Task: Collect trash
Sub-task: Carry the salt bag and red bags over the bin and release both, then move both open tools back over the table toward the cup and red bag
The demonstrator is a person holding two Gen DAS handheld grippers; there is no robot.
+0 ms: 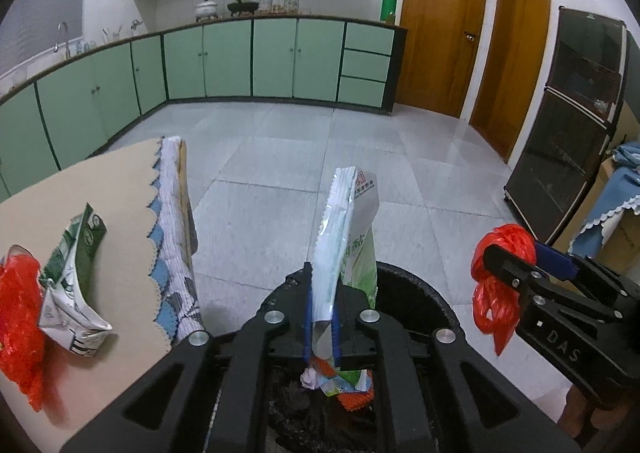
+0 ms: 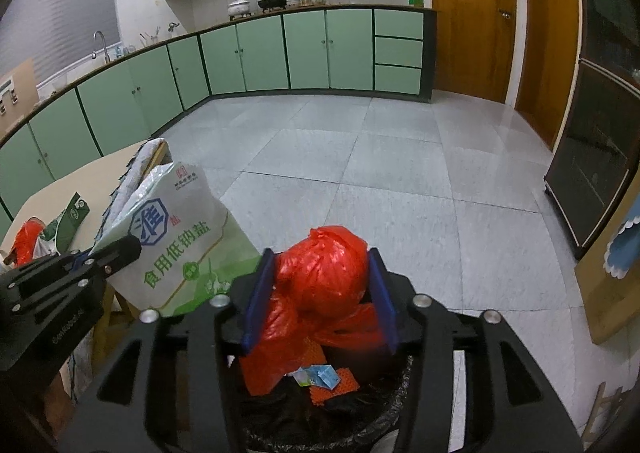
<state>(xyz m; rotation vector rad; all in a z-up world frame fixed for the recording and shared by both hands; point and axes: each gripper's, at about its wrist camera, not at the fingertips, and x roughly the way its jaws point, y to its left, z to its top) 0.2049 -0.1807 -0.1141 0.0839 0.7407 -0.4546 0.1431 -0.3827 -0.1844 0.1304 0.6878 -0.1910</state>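
My left gripper (image 1: 322, 317) is shut on a white and green salt bag (image 1: 344, 237), held upright above the black-lined trash bin (image 1: 420, 285). The bag also shows in the right wrist view (image 2: 180, 245). My right gripper (image 2: 320, 293) is shut on a crumpled red plastic bag (image 2: 320, 269), above the bin (image 2: 380, 413). That gripper and its red bag (image 1: 500, 285) show at the right of the left wrist view. Several scraps (image 1: 340, 381) lie in the bin. A crushed green and white carton (image 1: 76, 285) and another red bag (image 1: 20, 325) lie on the table (image 1: 112, 197).
A patterned cloth (image 1: 176, 253) hangs off the table's edge beside the bin. Green kitchen cabinets (image 1: 248, 57) line the far wall. A dark glass cabinet (image 1: 568, 125) stands at the right, with wooden doors (image 1: 440, 25) behind. Grey tiled floor (image 1: 320, 157) lies beyond the bin.
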